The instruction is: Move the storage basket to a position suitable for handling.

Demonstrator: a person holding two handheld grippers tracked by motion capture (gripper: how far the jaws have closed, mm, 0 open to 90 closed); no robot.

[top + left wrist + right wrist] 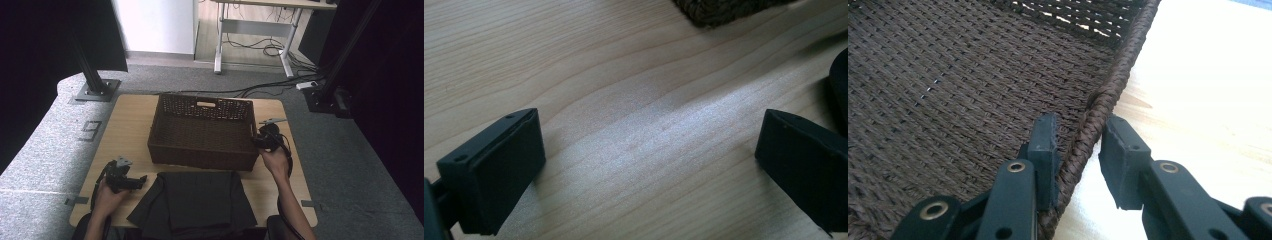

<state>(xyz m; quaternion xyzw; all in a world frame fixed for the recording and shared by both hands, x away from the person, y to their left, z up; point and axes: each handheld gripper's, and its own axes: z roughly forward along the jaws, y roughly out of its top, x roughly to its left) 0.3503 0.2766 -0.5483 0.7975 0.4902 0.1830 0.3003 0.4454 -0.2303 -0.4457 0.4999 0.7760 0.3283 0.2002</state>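
Two grippers work around a brown wicker basket (202,131) at the table's (125,125) centre. Right gripper (1075,150) fingers straddle its 3 o'clock rim, not quite clamped. Left gripper (142,179) fingers are apart over bare wood at 8 o'clock, beside a folded dark cloth (197,202).

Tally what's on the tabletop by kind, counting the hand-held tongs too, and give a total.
Woven brown basket: 1
Folded dark cloth: 1
Hand-held tongs: 2, the left tongs over bare wood with jaws wide apart, the right tongs straddling the basket's right rim
Total: 4
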